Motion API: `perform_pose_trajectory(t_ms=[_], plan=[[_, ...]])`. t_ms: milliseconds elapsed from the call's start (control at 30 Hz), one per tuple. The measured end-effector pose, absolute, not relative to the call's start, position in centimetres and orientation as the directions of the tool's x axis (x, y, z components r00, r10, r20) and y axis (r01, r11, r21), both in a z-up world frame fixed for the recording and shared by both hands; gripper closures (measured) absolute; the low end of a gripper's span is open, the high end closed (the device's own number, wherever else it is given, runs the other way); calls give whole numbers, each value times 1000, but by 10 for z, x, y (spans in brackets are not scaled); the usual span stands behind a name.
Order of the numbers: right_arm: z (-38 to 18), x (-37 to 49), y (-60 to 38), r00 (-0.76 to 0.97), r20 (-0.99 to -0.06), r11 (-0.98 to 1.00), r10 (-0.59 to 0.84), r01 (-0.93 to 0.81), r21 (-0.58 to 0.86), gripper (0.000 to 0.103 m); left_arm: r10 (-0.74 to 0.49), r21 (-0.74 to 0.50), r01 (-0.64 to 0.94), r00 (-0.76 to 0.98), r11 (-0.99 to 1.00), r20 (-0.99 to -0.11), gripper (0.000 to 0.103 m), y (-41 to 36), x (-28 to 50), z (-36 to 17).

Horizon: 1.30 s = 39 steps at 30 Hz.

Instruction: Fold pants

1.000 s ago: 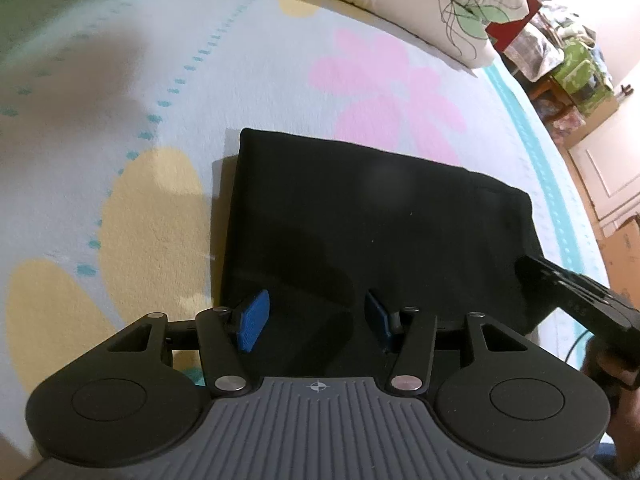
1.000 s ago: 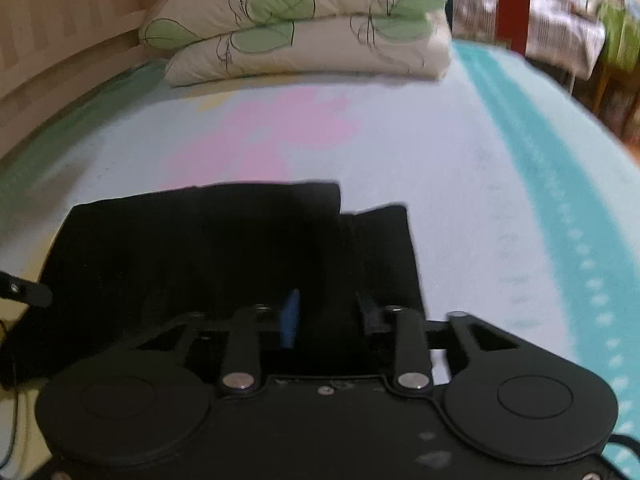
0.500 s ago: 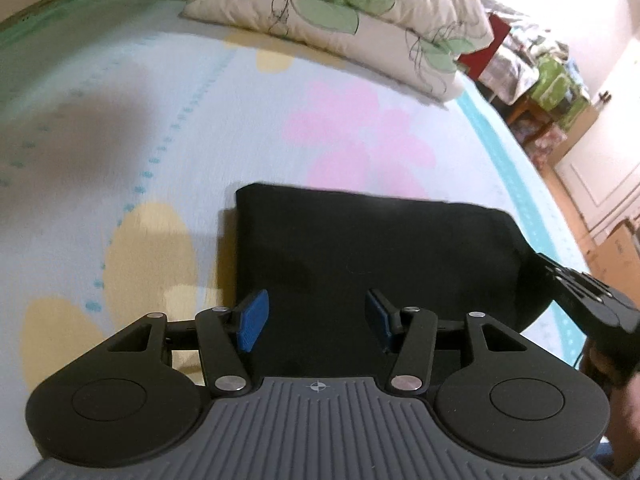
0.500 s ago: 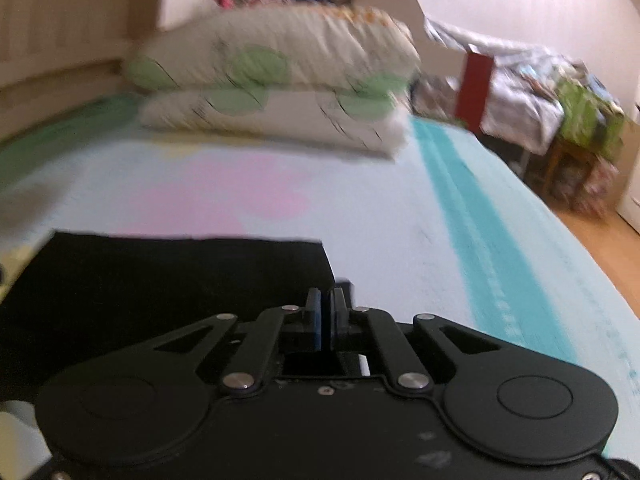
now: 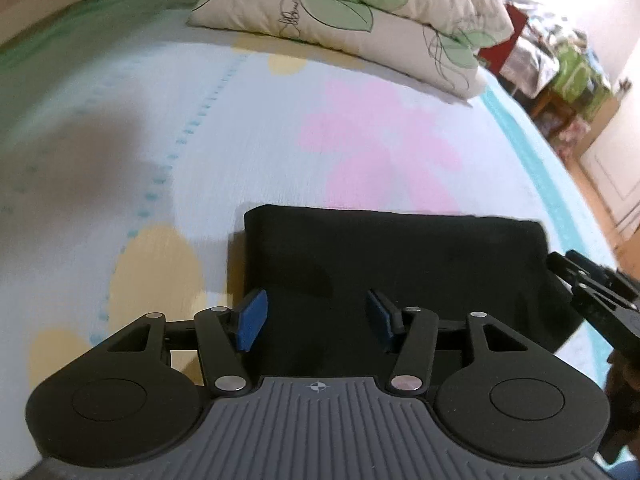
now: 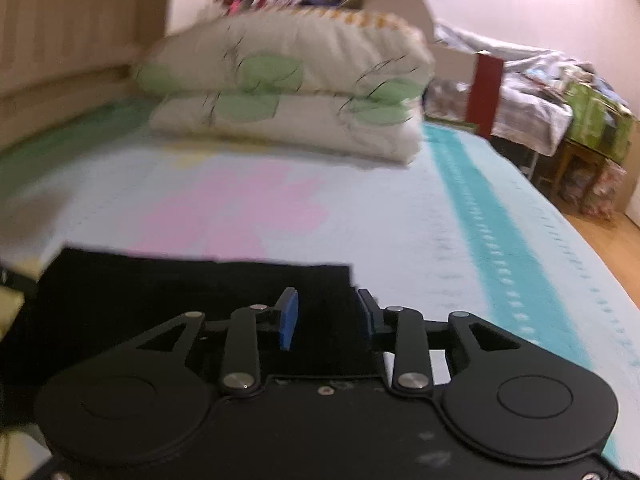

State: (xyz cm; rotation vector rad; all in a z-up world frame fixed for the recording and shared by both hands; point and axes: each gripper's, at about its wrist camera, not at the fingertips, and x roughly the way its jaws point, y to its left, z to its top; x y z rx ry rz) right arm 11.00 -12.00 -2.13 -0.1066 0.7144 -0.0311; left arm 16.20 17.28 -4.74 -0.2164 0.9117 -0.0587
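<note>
Black cloth pants (image 5: 396, 256): folded rectangle, flat on flower-printed bed sheet (image 5: 248, 128). Left gripper (image 5: 316, 316): jaws opening, holding nothing. Right gripper (image 6: 326, 318): jaws opening above pants' right edge, apparently empty; view blurred.

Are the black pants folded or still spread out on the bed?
Folded. The pants lie as a compact rectangular block with straight edges on the bed sheet; no legs trail out in either view.

Bed (image 5: 168, 128) wore pale blue sheet with pink and yellow flowers, teal stripe along right edge. Two leaf-print pillows (image 6: 288, 92) stacked at head edge, against wooden headboard (image 6: 68, 28). Wooden floor (image 6: 604, 240), cluttered furniture (image 6: 560, 120) beyond right edge; warm light.
</note>
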Motion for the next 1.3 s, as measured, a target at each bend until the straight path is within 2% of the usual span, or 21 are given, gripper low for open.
perform_pose_trajectory(t_ms=[100,167,300,500,633,767,1000,1167,1300], plan=[[-46,120,-110,680,-721,975,-132,-40,-217,67,-132,-185,-42,550,982,-825,49,169,172,-72],[-58,120,-112,682,-712,967,-166,-29,-253,63,-110,-119,21,562,993,-820,48,159,171,-74],[-54,121,-129,666,-733,987,-138,27,-160,63,-84,-90,16,557,996,-827,48,154,168,-72],[-54,126,-134,665,-736,991,-126,48,-126,62,-63,-86,-15,547,996,-835,47,152,163,-69],[-53,125,-137,657,-745,994,-113,74,-85,60,-39,-82,-58,523,995,-852,43,157,158,-69],[-53,113,-135,656,-746,994,-112,77,-81,58,-90,-172,-123,494,978,-865,43,170,152,-73],[-52,112,-141,646,-757,994,-102,93,-55,55,-76,-143,-113,459,983,-885,39,164,134,-73],[-49,109,-143,637,-765,993,-93,112,-28,54,-122,-195,-154,389,969,-913,39,161,101,-75],[-48,107,-145,627,-774,992,-82,130,1,54,-109,-121,-25,296,992,-949,39,136,64,-76]])
